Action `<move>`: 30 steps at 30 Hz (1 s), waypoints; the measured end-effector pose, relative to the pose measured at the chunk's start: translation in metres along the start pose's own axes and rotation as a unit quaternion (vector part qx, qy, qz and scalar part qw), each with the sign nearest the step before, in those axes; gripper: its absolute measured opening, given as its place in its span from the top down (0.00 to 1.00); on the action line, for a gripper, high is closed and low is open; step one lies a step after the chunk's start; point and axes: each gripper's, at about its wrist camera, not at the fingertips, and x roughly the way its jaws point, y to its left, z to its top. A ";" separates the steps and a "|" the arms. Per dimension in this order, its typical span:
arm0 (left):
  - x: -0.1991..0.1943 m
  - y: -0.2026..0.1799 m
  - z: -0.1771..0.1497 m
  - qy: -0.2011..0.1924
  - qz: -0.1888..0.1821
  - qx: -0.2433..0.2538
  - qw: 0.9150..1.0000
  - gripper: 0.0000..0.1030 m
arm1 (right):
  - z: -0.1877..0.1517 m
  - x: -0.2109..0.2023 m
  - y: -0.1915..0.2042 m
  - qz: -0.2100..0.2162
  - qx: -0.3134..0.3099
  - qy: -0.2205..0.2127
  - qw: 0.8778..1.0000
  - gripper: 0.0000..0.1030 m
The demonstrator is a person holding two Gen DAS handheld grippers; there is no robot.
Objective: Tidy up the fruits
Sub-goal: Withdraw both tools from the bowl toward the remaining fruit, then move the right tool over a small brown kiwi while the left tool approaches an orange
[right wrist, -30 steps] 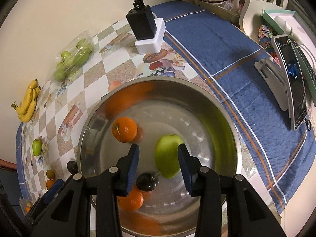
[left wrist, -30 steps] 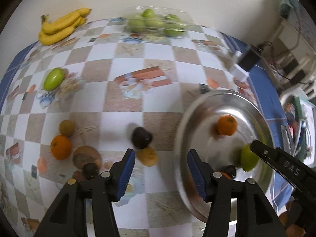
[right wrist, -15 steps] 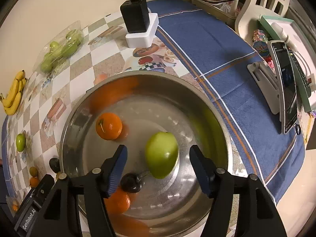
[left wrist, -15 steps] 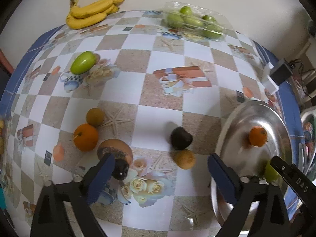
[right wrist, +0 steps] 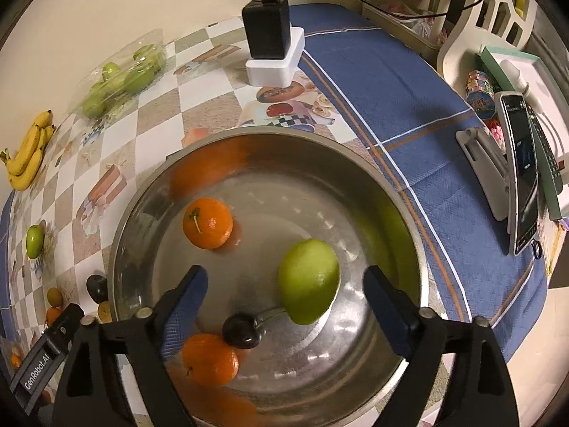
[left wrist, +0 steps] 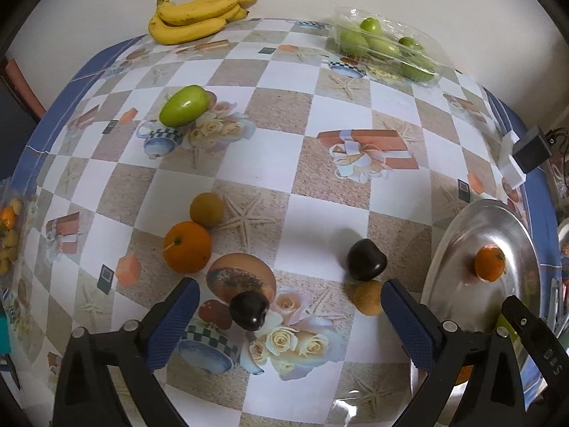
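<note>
My left gripper [left wrist: 288,299] hovers over the checked tablecloth, its jaws opening wide. A dark plum [left wrist: 249,309] lies on the cloth between them, untouched. Nearby lie an orange [left wrist: 186,247], a small yellow-brown fruit [left wrist: 207,210], another dark plum [left wrist: 366,259] and a second yellow-brown fruit [left wrist: 370,297]. My right gripper [right wrist: 286,284] hangs over the steel bowl [right wrist: 355,153], jaws opening. A green fruit [right wrist: 308,281] rests in the bowl between them, clear of both pads. Two oranges [right wrist: 208,222] [right wrist: 209,359] and a stemmed dark fruit [right wrist: 242,329] share the bowl.
Bananas [left wrist: 199,14] and a clear pack of green fruit [left wrist: 387,49] sit by the far wall, with a loose green fruit [left wrist: 184,105] left of centre. A black charger [right wrist: 270,42] stands behind the bowl. A phone on a stand [right wrist: 522,170] sits on the blue cloth.
Both grippers have opened wide. The right jaws spread away from the green fruit, which lies in the bowl. The left gripper shifted left, from the bowl's edge to over the loose fruit.
</note>
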 end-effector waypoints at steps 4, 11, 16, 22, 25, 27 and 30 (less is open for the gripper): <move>0.000 0.003 0.000 0.001 0.006 -0.003 1.000 0.00 | -0.002 -0.002 0.001 0.002 0.000 -0.003 1.000 0.00; -0.002 0.011 0.003 -0.002 0.011 -0.005 1.000 0.00 | -0.002 -0.001 0.007 0.001 -0.011 -0.001 1.000 0.00; -0.006 0.022 0.008 -0.007 0.008 -0.020 1.000 0.00 | -0.002 -0.004 0.012 0.007 -0.023 -0.005 1.000 0.00; -0.010 0.043 0.015 -0.012 0.000 -0.049 0.999 0.00 | -0.002 -0.011 0.020 0.031 -0.035 -0.019 0.999 0.00; -0.012 0.055 0.018 -0.015 -0.004 -0.061 0.998 0.00 | -0.003 -0.015 0.026 0.046 -0.040 -0.024 0.998 0.00; -0.014 0.062 0.021 -0.017 -0.006 -0.066 0.998 0.00 | -0.004 -0.016 0.031 0.062 -0.048 -0.025 0.997 0.00; -0.017 0.075 0.025 -0.023 -0.007 -0.075 0.997 0.00 | -0.006 -0.018 0.044 0.081 -0.064 -0.025 0.994 0.00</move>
